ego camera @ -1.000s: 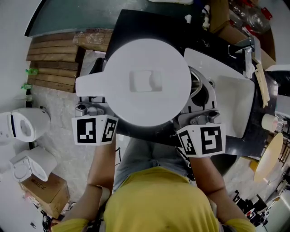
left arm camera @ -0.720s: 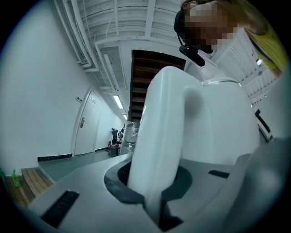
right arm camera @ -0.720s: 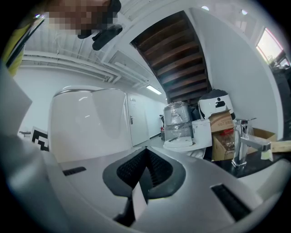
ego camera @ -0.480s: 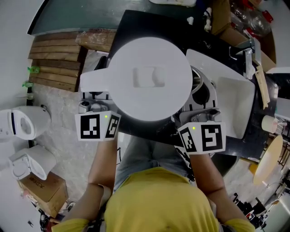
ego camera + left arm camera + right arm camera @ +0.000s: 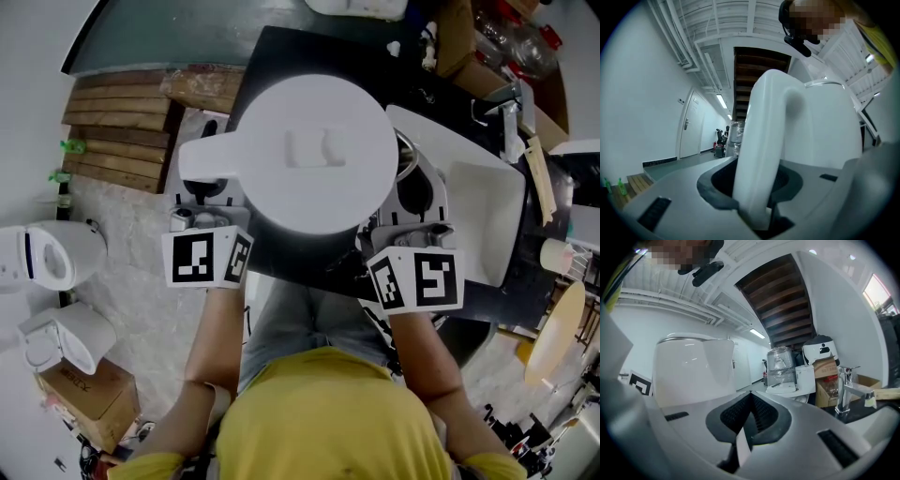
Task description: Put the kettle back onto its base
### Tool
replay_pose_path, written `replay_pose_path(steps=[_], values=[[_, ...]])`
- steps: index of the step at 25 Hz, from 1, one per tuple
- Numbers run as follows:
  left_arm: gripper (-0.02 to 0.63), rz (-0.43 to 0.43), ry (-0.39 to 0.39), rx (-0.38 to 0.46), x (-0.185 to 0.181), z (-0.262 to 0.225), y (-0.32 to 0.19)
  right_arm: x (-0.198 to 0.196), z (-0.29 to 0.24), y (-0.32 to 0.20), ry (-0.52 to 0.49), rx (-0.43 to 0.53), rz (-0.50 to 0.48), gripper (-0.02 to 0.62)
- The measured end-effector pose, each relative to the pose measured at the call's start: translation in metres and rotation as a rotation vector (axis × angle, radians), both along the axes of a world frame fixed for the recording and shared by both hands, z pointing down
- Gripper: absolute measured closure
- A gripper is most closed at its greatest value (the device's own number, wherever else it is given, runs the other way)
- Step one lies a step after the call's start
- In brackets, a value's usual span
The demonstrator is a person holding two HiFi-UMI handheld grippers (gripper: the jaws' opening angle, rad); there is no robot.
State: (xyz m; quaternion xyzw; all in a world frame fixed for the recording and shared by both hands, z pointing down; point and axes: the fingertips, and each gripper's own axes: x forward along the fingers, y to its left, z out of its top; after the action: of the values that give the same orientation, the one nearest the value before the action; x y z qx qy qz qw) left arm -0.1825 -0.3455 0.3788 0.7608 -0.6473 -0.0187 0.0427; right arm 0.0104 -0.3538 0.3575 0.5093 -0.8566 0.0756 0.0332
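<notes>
Kettle (image 5: 309, 159) is white and hangs in the air over the black tabletop (image 5: 281, 52), just left of the white sink (image 5: 492, 220). The left gripper (image 5: 757, 201) has its jaws squeezed tight on the kettle's handle (image 5: 764, 140). The right gripper (image 5: 749, 418) is beside the kettle's round body, and its jaws are pressed together with nothing between them.

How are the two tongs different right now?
The left tongs squeeze the handle of the white kettle, while the right tongs are shut on nothing at all. The left tongs sit on the kettle's handle side, and the right tongs sit on the other side, next to its round body. What they share: both tongs are closed, and both are held close to the kettle.
</notes>
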Motion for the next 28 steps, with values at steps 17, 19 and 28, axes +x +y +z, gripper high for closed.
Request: replay_pose_path(steps=[17, 19, 28], values=[[0.428, -0.044, -0.024, -0.04, -0.005, -0.001, 0.018, 0.0, -0.004, 0.011, 0.011, 0.011, 0.025, 0.58], [0.426, -0.056, -0.025, -0.045, -0.008, -0.002, 0.023, 0.0, -0.005, 0.014, 0.01, 0.011, 0.027, 0.58], [0.414, -0.08, -0.007, -0.086, -0.01, -0.003, 0.052, 0.006, -0.013, 0.031, 0.009, 0.027, 0.032, 0.58]])
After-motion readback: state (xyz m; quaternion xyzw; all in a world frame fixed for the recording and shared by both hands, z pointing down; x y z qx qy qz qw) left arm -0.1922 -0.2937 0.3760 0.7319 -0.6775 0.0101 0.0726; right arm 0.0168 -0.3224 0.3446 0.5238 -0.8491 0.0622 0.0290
